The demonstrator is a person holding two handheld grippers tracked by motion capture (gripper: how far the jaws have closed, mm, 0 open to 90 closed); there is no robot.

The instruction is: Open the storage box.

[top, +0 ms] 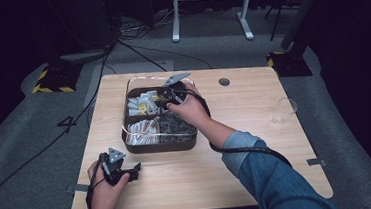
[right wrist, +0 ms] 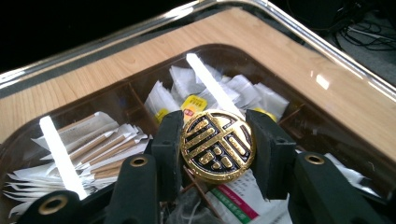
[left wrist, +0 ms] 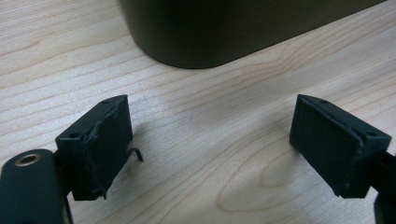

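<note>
Round black-and-gold embossed knob clamped in right gripper; left gripper agape over woodgrain table.

box cropped by top edge, packet print unreadable

Black round knob with gold pattern, dark brown box, perhaps yellow-labelled packets.

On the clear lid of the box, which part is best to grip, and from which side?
Grip the round gold knob at the middle of the clear lid, from above, jaws on its two opposite edges. It stands up from the flat lid; the right gripper holds it this way.
</note>
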